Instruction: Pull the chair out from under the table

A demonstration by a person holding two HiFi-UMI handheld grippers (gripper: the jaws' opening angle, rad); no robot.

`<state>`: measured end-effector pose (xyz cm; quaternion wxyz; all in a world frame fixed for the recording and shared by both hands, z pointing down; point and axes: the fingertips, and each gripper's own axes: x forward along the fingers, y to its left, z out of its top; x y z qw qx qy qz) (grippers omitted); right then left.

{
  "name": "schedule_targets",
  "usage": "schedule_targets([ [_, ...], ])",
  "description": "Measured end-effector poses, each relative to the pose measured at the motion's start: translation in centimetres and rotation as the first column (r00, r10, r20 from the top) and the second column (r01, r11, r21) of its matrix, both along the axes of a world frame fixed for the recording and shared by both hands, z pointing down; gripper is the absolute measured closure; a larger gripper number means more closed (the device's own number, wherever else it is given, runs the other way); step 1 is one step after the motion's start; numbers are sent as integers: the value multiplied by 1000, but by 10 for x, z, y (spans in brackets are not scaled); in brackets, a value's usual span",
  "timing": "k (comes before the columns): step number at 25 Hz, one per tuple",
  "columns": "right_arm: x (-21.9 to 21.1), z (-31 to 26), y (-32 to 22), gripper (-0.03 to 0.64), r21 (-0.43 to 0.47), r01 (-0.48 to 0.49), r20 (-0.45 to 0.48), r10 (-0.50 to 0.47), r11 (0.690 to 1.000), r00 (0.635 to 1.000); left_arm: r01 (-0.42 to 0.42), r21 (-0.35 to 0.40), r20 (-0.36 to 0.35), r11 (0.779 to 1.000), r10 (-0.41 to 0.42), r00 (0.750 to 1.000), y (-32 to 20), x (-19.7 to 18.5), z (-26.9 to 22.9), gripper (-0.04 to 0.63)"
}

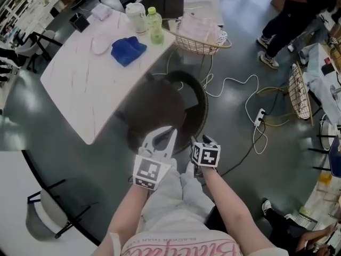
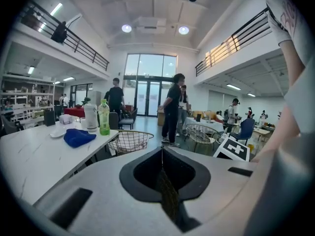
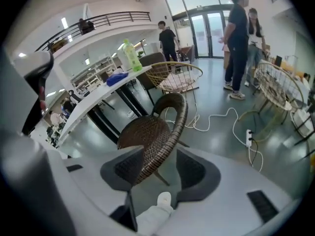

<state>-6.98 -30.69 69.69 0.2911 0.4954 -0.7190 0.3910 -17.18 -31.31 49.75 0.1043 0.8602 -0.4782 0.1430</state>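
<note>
Right gripper view: the right gripper point(image 3: 160, 163), jaws apart, straddles the wicker chair point(image 3: 140, 132) at its backrest point(image 3: 176, 114), centre frame. The left gripper point(image 2: 162, 154) is closed, empty. Any pull away from the table point(image 3: 96, 102) likely wants a firm, level grip.

White table point(image 1: 80, 84), on it blue cloth point(image 1: 128, 50), green bottle point(image 1: 155, 25), white jug point(image 1: 136, 17)

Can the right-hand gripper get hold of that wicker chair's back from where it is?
Probably yes: the chair's back rim lies between the right gripper's parted jaws, and nothing blocks it. Closing them should catch it.
</note>
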Motion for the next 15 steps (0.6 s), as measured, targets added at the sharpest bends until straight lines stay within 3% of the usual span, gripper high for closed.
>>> schedule_targets([
  [5, -3, 33, -9, 434, -88, -82, -21, 80, 993, 997, -14, -27, 20, 1000, 14, 1000, -7, -11, 16, 591],
  [15, -17, 69, -21, 448, -198, -61, -70, 48, 978, 996, -24, -88, 25, 996, 26, 999, -14, -18, 39, 591],
])
